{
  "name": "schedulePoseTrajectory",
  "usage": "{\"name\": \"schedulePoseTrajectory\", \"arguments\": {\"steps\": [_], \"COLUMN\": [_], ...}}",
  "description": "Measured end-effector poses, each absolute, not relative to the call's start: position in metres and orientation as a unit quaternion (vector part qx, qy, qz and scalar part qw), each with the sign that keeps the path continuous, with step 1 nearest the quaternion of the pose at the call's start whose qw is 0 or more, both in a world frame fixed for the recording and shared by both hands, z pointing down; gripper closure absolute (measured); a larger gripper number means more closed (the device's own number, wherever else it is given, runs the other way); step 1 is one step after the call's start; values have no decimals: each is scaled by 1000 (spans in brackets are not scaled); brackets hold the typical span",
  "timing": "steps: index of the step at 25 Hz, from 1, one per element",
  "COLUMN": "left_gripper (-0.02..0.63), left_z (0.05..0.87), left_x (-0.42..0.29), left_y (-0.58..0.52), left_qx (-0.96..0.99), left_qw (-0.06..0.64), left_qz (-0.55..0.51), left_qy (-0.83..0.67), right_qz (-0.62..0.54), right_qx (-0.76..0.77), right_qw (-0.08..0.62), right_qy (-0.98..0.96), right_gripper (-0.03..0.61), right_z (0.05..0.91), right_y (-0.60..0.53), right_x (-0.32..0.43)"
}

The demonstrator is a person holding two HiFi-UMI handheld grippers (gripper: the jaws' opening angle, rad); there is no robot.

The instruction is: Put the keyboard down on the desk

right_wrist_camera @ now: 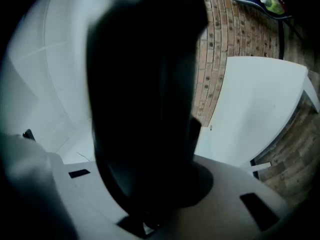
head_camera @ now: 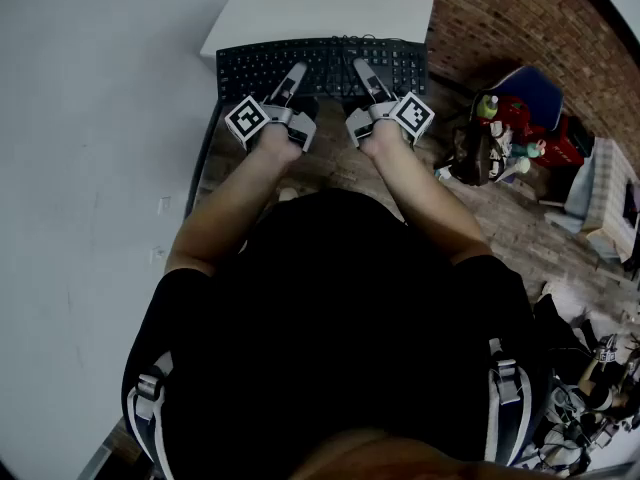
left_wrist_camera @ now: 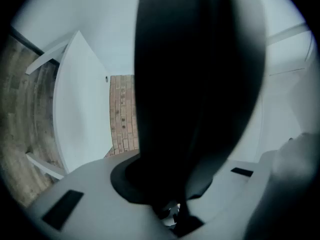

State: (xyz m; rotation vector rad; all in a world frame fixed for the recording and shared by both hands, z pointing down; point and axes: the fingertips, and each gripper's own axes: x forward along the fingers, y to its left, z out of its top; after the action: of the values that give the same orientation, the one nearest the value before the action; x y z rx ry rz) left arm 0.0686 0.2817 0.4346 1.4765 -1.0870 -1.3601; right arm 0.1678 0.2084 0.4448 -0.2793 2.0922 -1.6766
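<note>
Person's black-clad torso [head_camera: 330, 318], bare forearms [head_camera: 235, 203], left gripper [head_camera: 295, 73] and right gripper [head_camera: 362, 68] each clamped on the black keyboard [head_camera: 325, 60], keyboard at the white surface's [head_camera: 320, 3] front edge, brick floor [head_camera: 500, 8], bags and bottles [head_camera: 510, 128] at right.

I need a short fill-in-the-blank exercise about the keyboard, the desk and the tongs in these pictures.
1. The keyboard is ____ in colour.
2. The desk is ____.
3. Counting the left tongs and the right tongs, ____ tongs are shut on the keyboard.
Missing words: black; white; two.
</note>
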Motion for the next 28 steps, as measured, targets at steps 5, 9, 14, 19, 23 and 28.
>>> {"name": "schedulePoseTrajectory", "arguments": {"steps": [5, 9, 14, 19, 23, 28], "left_gripper": [534, 534, 534, 534, 534, 534], "left_z": [433, 429, 433, 436, 439, 442], "left_x": [68, 70, 70, 68, 76, 80], "left_y": [285, 288, 286, 285, 295, 298], "left_qx": [586, 586, 588, 588, 585, 578], "left_qw": [421, 421, 418, 416, 413, 413], "left_qz": [-540, -540, -541, -539, -545, -550], "left_qy": [-434, -433, -433, -437, -437, -439], "right_qz": [-607, -603, -603, -607, -605, -607], "right_qx": [-102, -102, -97, -92, -88, -90], "right_qw": [221, 220, 222, 225, 217, 205], "right_qy": [757, 760, 761, 757, 761, 763], "right_gripper": [462, 462, 462, 460, 454, 454], "right_z": [440, 437, 439, 442, 443, 446], "right_y": [212, 214, 212, 211, 220, 222], "right_x": [167, 170, 169, 168, 175, 178]}}
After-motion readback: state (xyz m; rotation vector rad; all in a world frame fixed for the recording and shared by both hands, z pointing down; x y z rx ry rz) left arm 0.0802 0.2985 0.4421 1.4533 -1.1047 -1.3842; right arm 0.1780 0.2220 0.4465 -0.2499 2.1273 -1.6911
